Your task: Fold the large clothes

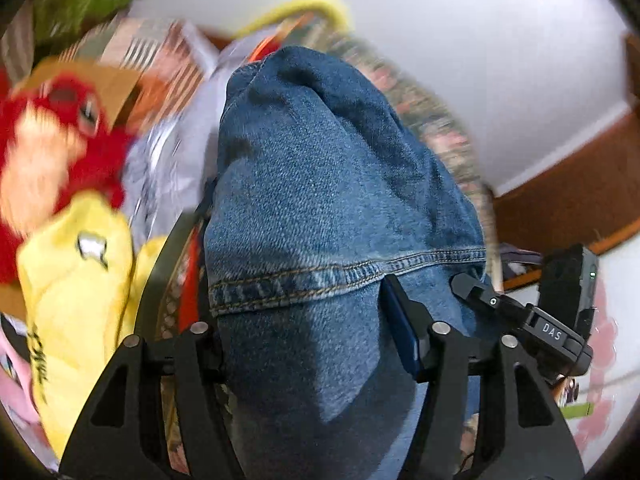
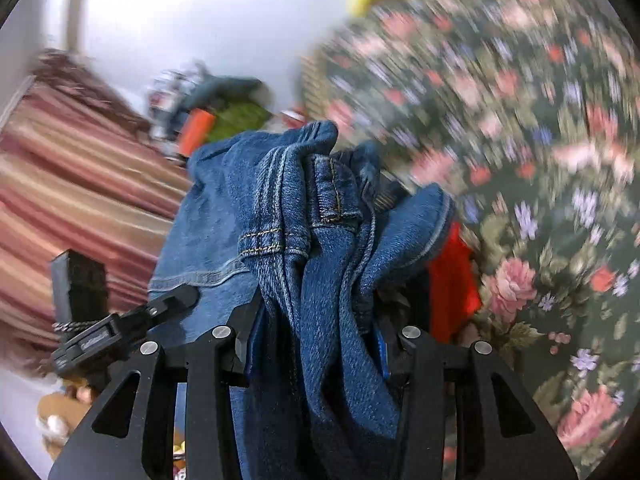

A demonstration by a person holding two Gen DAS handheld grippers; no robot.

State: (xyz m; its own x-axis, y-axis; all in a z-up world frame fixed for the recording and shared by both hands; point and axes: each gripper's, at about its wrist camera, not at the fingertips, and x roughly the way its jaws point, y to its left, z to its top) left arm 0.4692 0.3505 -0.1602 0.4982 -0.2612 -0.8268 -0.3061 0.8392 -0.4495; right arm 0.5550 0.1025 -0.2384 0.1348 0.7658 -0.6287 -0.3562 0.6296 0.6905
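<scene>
A pair of blue denim jeans [image 1: 320, 184] fills the middle of the left wrist view, draped over and between my left gripper's [image 1: 308, 320] fingers, with a stitched hem running across. My left gripper is shut on the denim; its fingertips are hidden by the cloth. In the right wrist view the bunched jeans [image 2: 304, 232], with seams and a belt loop showing, hang through my right gripper [image 2: 320, 320], which is shut on them. The other gripper shows at the edge of each view, at the right in the left wrist view [image 1: 520, 312] and at the left in the right wrist view [image 2: 120, 320].
Red [image 1: 52, 140] and yellow [image 1: 76, 276] plush toys lie at the left. A floral fabric surface [image 2: 520, 160] spreads at the right. A striped reddish cloth [image 2: 72, 184] is at the left, and a red item [image 2: 452, 280] lies beneath the jeans. A white wall [image 1: 480, 60] is behind.
</scene>
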